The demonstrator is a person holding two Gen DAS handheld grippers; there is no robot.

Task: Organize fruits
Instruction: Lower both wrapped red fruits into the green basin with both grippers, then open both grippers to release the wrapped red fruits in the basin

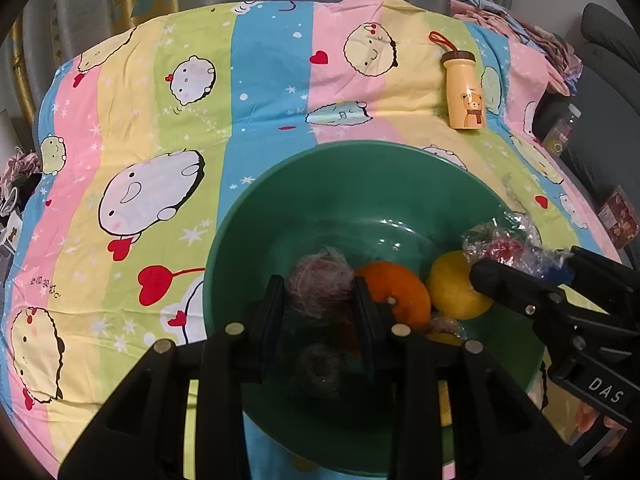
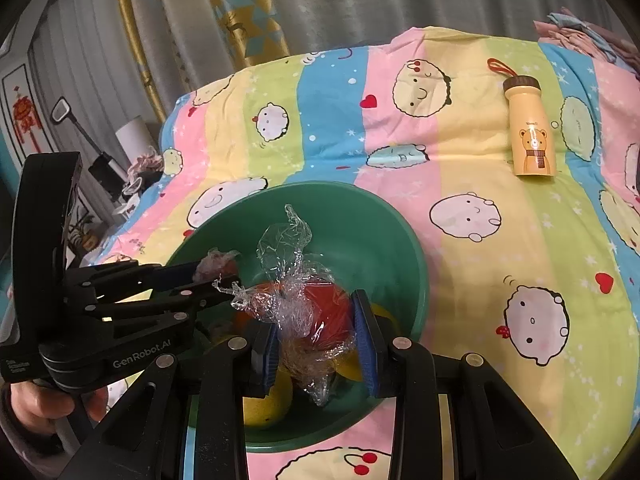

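- Fruit sits gathered in the green bowl [image 1: 352,184] near the bed's front edge: an orange [image 1: 394,294], a lemon [image 1: 456,288].
- Left gripper [image 1: 318,312] has its jaws narrowed on a net-wrapped fruit [image 1: 318,284], apparently to steady it inside.
- Right gripper [image 2: 320,340] clamps a film-wrapped red fruit [image 2: 324,312] over the bowl, probably for placing.
- Bear bottle [image 1: 464,92] lies apart toward the far edge.

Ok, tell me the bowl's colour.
Plain green bowl, holding the fruit; clearest in the left wrist view.
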